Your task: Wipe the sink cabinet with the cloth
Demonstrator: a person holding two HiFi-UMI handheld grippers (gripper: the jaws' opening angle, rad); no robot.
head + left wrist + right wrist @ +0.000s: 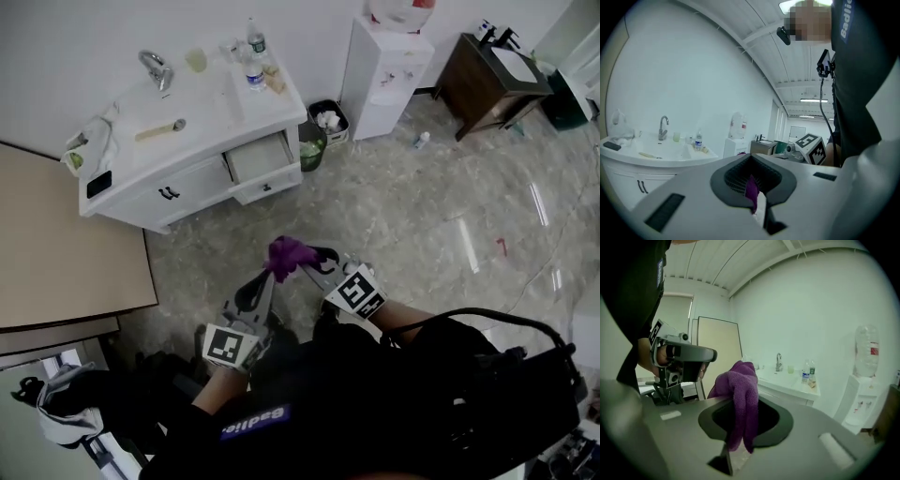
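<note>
The purple cloth (288, 254) is bunched in mid-air over the marble floor, well in front of the white sink cabinet (187, 178). My left gripper (272, 275) is shut on the cloth; only a thin purple strip (751, 189) shows between its jaws. My right gripper (308, 262) is also shut on the cloth (742, 394), which piles up above its jaws and hangs down between them. The two grippers meet at the cloth, tips almost touching. The cabinet (642, 161) lies ahead to the left, with its faucet (157, 68) on top.
One cabinet drawer (262, 156) stands pulled open. On the counter are a bottle (254, 54), a cup (196, 59) and a white rag (98, 131). Two bins (319, 131) and a water dispenser (384, 66) stand right of the cabinet. A beige panel (66, 244) is at left.
</note>
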